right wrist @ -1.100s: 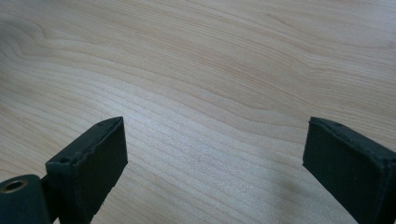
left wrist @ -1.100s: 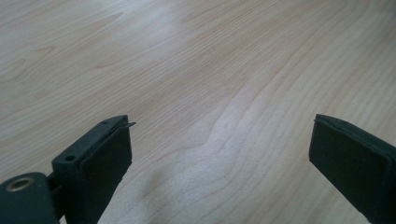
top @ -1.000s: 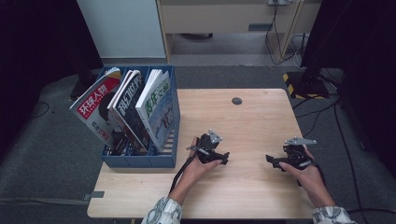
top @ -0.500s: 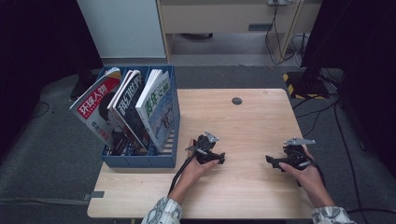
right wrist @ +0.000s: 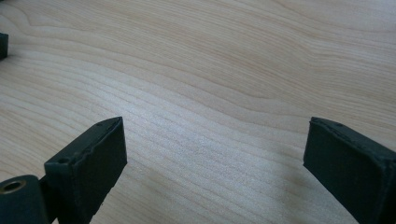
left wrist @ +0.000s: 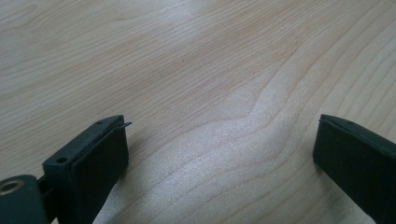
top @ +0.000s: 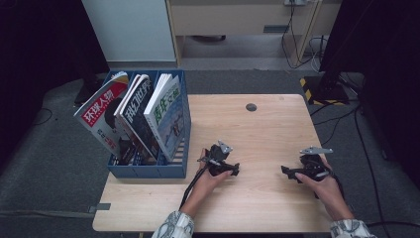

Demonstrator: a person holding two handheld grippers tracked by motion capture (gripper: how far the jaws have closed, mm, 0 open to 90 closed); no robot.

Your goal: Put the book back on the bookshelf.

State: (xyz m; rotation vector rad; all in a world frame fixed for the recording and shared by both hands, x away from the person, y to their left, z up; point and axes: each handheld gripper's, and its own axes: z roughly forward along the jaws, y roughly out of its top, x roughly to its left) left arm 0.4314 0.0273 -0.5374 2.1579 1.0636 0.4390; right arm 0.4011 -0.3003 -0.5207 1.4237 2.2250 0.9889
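Both grippers rest low over the light wooden table (top: pixel 267 129), each held in one of the person's hands. My left gripper (top: pixel 235 169) is at the table's near middle, jaws pointing right. Its own view shows the left gripper (left wrist: pixel 219 140) wide open over bare wood grain. My right gripper (top: pixel 287 172) is near the right edge, jaws pointing left toward the other one. Seen in its own view, the right gripper (right wrist: pixel 215 140) is also wide open, with nothing between the jaws.
A blue file box (top: pixel 148 168) stands at the table's left edge and holds three upright magazines (top: pixel 136 114). A small dark round spot (top: pixel 251 107) lies at the far middle of the table. Cables and a cabinet are on the floor beyond.
My left gripper has shifted slightly toward the near edge. The right gripper has stayed almost where it was.
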